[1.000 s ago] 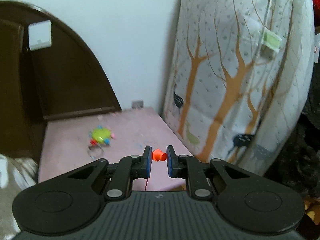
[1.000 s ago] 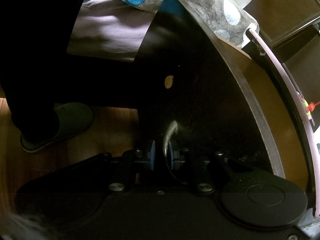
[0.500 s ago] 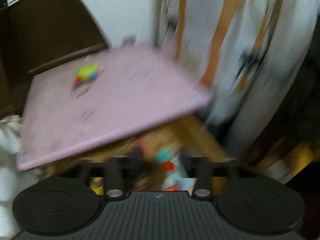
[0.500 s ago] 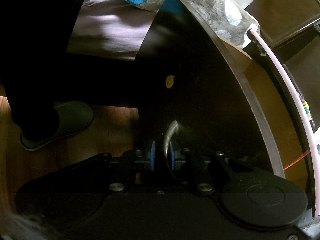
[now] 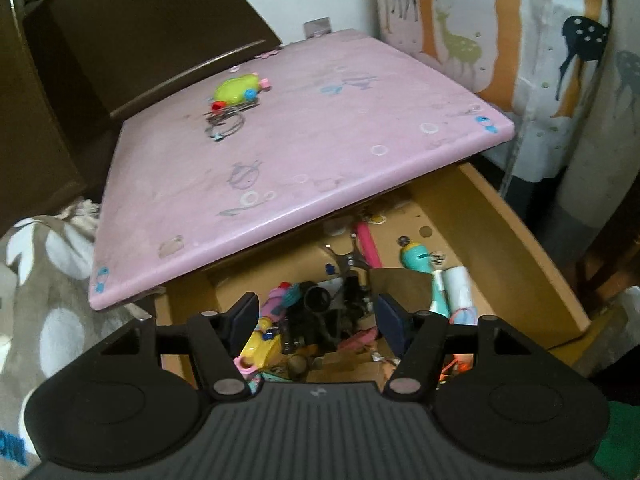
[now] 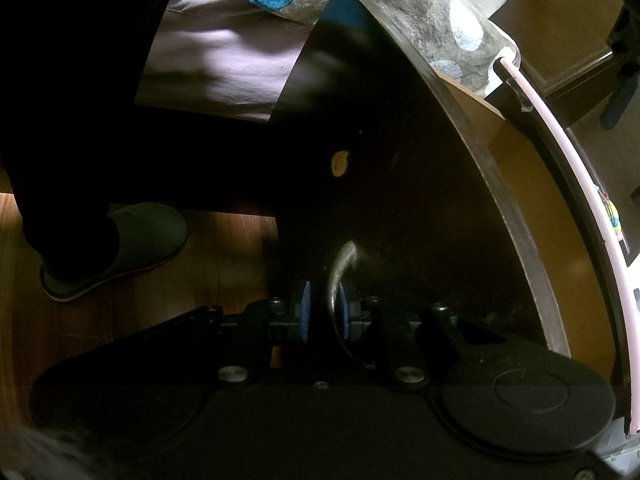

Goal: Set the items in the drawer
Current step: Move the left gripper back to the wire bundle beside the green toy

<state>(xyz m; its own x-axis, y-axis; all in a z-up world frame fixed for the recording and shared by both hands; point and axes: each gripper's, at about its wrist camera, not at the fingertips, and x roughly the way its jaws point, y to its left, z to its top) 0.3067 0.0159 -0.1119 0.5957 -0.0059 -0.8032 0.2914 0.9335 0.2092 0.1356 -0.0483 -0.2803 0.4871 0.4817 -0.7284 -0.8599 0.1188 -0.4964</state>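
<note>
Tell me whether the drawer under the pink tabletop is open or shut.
Open. The drawer is pulled out from beneath the pink tabletop, its jumble of toys exposed, and the right gripper is clamped on its metal handle.

Home, prob. a child's bedroom: pink desk top [image 5: 320, 128] w/ scribbles & stickers, open drawer [image 5: 516, 248] crammed w/ toys, deer-print curtain [image 5: 540, 40], patterned blanket [image 6: 420, 12], wood floor [image 6: 160, 304], person's slipper [image 6: 120, 248].

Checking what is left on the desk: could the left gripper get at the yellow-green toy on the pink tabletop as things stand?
Probably yes. The left gripper is open and empty over the open wooden drawer; the yellow-green toy sits uncovered on the pink tabletop, with only a wire ring beside it.
</note>
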